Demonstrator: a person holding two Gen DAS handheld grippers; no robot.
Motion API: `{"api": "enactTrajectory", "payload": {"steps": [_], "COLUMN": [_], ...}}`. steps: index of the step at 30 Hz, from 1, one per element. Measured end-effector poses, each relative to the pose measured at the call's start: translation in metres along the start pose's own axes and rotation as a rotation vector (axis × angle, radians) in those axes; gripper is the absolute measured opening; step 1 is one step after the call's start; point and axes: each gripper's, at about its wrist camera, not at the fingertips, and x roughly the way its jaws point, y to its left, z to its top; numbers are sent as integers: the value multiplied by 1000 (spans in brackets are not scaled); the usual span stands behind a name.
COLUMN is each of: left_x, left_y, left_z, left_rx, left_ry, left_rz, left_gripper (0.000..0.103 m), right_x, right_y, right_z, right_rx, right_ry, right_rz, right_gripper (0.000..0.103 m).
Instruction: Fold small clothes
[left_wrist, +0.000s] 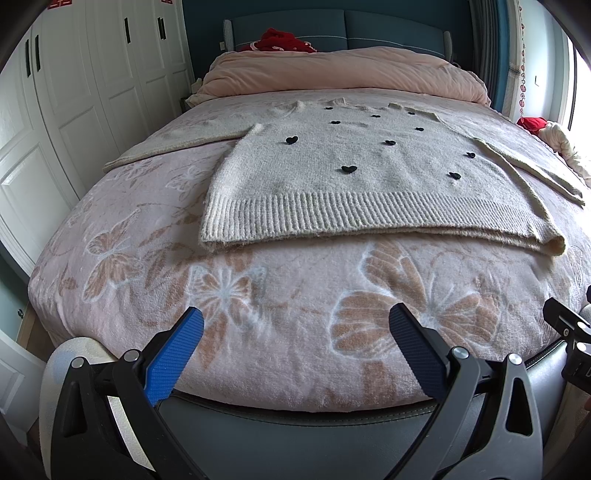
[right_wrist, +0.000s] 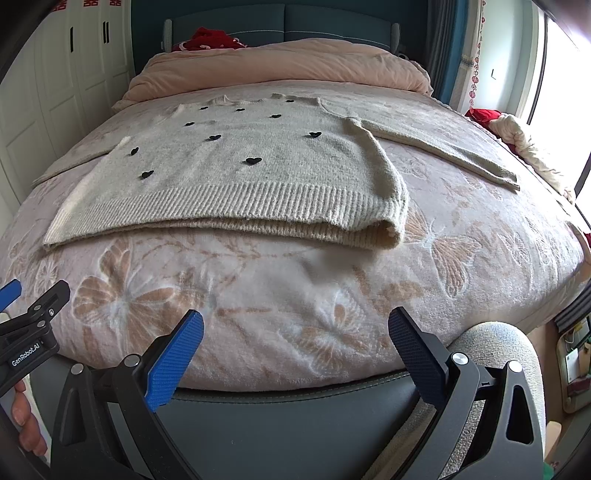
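Sweater (left_wrist: 343, 177) cream, small black hearts (left_wrist: 348, 169). Blanket (left_wrist: 258, 295) pale pink, tan butterflies. Duvet (left_wrist: 332, 70) peach. Headboard (left_wrist: 388, 26) teal. Pads (left_wrist: 173, 358) blue.

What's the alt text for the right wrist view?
A cream knit sweater with small black hearts lies flat on a butterfly-print blanket covering a bed, both sleeves spread outward. The open right gripper hovers at the foot of the bed, holding nothing; the left gripper shows at the left edge.

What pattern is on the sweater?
Small black hearts scattered on the cream sweater, clearest in the left wrist view.
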Motion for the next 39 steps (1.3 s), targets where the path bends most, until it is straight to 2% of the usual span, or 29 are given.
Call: {"api": "enactTrajectory", "payload": {"steps": [9,11,15,17,21,25,29,32,36,39], "left_x": [0,0,-4,-6,-4,-4,6,14,23,31], "left_y": [0,0,-1,-4,-13,-29,-49,-64,-81,-91], "left_z": [0,1,13,24,52,74,92,100,107,111], "left_rx": [-2,-6,4,13,0,-5,8,33,59,70], "left_ry": [2,8,8,11,21,-4,1,15,31,49], "left_rz": [-2,-8,-29,-33,-45,-37,-19,-9,-9,-16], "left_gripper": [98,98,98,98,98,98,98,98,98,98], "right_x": [1,2,3,9,38,80,137,173,209,224], "right_y": [2,-2,-33,-65,-142,-253,-351,-394,-434,-449], "right_z": [-1,2,23,43,91,140,170,179,174,172], "right_rx": [3,29,122,169,233,399,567,640,799,879], "right_ry": [5,6,-29,-66,-93,-111,-66,-29,-20,-58], "right_rz": [6,38,112,115,34,-81,-136,-144,-88,-53], "right_gripper": [98,98,98,98,98,98,96,94,89,74]}}
